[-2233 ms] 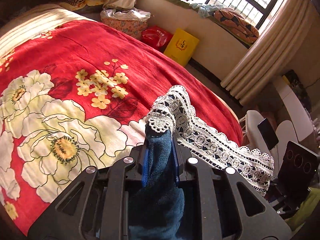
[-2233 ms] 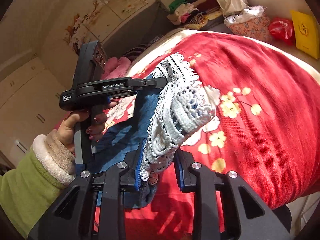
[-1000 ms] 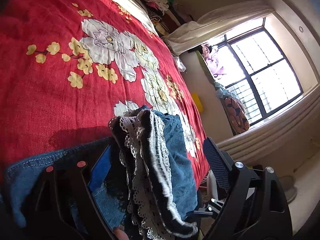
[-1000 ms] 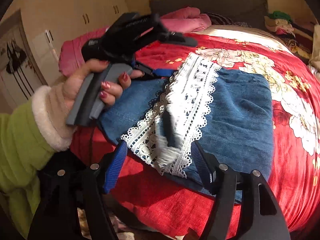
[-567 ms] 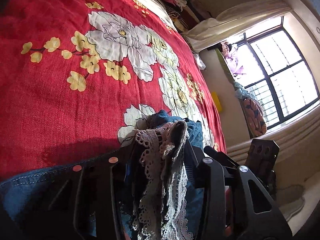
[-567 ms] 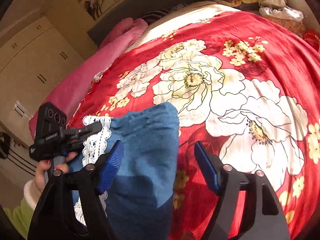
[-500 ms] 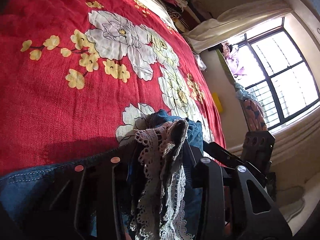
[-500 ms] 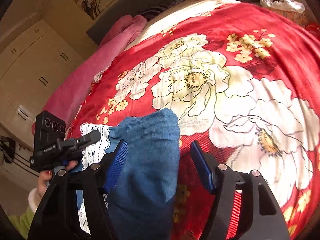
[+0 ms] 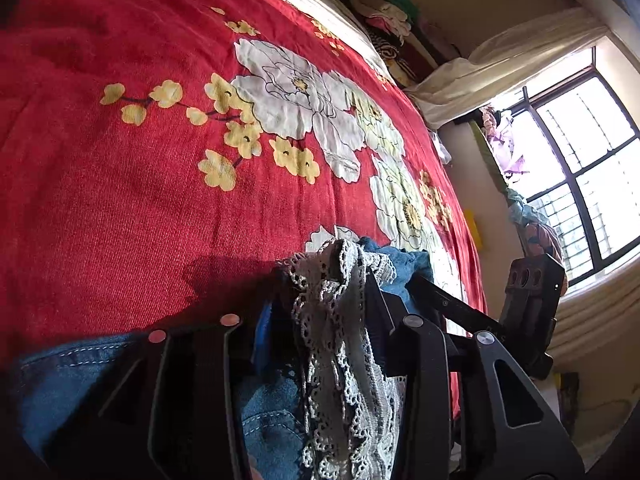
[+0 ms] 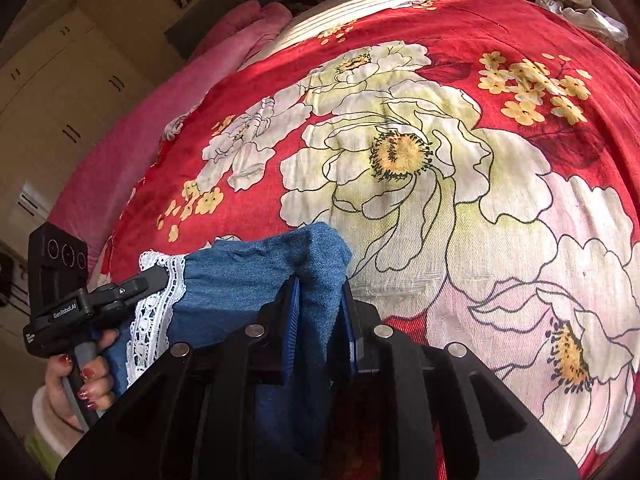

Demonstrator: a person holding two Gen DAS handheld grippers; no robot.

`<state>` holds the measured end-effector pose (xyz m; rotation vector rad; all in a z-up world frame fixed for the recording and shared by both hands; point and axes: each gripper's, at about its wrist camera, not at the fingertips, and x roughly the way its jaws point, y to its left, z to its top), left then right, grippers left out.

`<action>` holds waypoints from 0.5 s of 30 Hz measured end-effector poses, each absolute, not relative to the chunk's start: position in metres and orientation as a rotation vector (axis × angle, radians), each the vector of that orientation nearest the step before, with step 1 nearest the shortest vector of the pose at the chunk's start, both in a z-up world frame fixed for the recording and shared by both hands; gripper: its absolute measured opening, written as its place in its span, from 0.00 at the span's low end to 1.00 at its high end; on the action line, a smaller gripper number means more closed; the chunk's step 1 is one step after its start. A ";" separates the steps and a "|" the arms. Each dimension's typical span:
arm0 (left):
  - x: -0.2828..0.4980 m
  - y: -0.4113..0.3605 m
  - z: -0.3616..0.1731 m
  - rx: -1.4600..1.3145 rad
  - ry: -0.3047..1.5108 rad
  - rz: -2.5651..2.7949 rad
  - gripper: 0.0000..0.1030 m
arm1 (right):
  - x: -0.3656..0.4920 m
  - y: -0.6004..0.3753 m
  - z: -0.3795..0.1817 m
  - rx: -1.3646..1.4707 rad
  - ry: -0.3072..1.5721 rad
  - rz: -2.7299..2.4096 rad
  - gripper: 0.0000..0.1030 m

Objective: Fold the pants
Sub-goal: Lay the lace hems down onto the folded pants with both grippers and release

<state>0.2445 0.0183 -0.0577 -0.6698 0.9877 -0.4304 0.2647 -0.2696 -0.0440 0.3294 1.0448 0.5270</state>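
The pants are blue denim [image 10: 256, 276] with a white lace hem [image 9: 340, 320], folded on the red flowered bedspread [image 9: 140, 184]. My left gripper [image 9: 320, 300] is shut on the lace hem end of the pants. My right gripper [image 10: 318, 300] is shut on the folded denim edge. In the right wrist view the left gripper [image 10: 120, 292] shows at the far left on the lace hem [image 10: 156, 304], held by a hand. In the left wrist view the right gripper [image 9: 520, 312] shows at the right.
The red bedspread [image 10: 440, 160] fills both views. Pink bedding [image 10: 160, 112] lies at the bed's far side by pale cupboards. Piled clothes [image 9: 384, 12], a curtain and a window [image 9: 580, 160] stand beyond the bed.
My right gripper, open half a second ago, has shut on the folded denim edge. My left gripper keeps its hold on the lace hem.
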 end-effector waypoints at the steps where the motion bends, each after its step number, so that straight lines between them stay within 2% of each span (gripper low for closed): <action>1: 0.241 0.022 -0.052 -0.669 0.976 -0.427 0.45 | 0.261 -0.273 -0.037 0.334 1.030 0.526 0.37; 2: 0.236 0.023 -0.044 -0.660 0.959 -0.423 0.46 | 0.255 -0.277 -0.030 0.335 1.006 0.521 0.52; 3: 0.230 0.027 -0.038 -0.654 0.944 -0.420 0.47 | 0.247 -0.283 -0.021 0.336 0.977 0.522 0.58; 6: 0.209 0.036 -0.023 -0.646 0.925 -0.402 0.57 | 0.220 -0.293 0.000 0.312 0.915 0.537 0.59; 10: 0.175 0.039 -0.008 -0.626 0.906 -0.397 0.63 | 0.184 -0.302 0.012 0.274 0.881 0.554 0.64; 15: 0.137 0.023 0.000 -0.589 0.905 -0.379 0.64 | 0.147 -0.306 0.014 0.229 0.866 0.544 0.69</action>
